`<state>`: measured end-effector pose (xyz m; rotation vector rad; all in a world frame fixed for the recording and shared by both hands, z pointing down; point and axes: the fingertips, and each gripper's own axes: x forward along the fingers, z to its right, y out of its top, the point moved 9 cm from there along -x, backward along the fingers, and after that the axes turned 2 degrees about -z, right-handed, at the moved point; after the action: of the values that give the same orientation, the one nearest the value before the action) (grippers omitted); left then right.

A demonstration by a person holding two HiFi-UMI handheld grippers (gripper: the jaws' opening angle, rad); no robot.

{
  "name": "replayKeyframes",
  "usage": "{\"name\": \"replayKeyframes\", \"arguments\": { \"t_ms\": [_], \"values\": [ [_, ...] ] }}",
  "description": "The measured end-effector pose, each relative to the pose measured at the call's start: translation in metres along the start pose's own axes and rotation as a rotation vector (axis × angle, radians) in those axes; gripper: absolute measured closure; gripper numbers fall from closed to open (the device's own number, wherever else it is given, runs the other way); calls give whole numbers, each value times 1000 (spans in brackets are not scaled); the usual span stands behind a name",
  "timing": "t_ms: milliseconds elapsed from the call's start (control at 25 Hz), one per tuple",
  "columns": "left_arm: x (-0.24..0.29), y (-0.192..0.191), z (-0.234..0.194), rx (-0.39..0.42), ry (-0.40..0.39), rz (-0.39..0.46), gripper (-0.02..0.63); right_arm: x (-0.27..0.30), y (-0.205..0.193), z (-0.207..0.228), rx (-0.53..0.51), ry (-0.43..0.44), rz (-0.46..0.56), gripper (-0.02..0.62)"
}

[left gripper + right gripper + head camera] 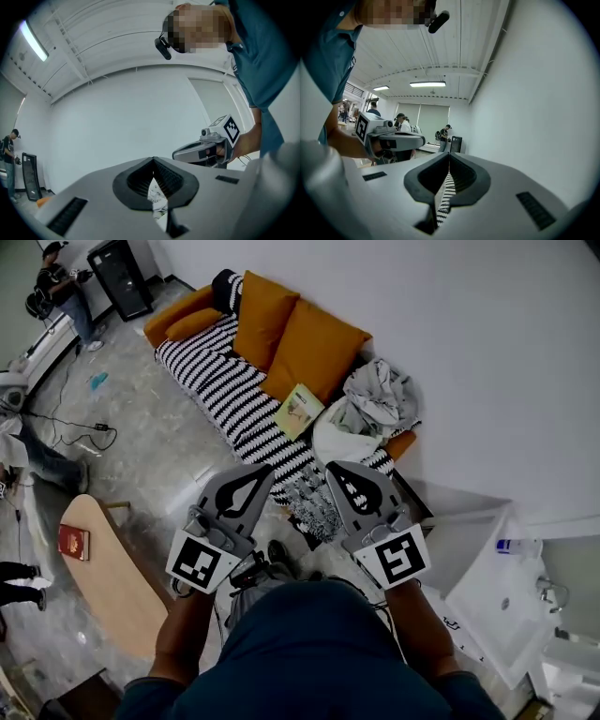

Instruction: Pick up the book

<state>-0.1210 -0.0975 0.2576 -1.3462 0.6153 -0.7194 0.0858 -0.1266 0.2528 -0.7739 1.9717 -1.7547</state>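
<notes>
The left gripper (pixel 255 479) was closed, jaws meeting on nothing. The book (pixel 299 412), a thin pale-green paperback, was judged light and slightly flexible, best pinched at a free edge. It lay flat on the striped sofa (pixel 211 371) beside an orange cushion (pixel 314 348), well ahead of both jaw sets and between their lines. The right gripper (pixel 345 476) was likewise closed and empty.

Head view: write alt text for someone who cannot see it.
The left gripper and right gripper, both shut, are held out side by side toward a striped sofa, where a pale book lies by orange cushions and crumpled cloth.
</notes>
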Motion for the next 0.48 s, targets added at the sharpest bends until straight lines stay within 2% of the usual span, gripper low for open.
{"name": "replayKeyframes", "arguments": {
  "t_ms": [200, 320, 480],
  "values": [
    [26, -7, -40, -17, -39, 2, 604, 36, -2, 18, 24, -34, -23, 581],
    [40, -12, -52, -42, -41, 1, 604, 49, -6, 30, 50, -35, -46, 581],
    [66, -20, -59, -43, -37, -27, 604, 61, -14, 58, 29, -22, -38, 581]
  ]
}}
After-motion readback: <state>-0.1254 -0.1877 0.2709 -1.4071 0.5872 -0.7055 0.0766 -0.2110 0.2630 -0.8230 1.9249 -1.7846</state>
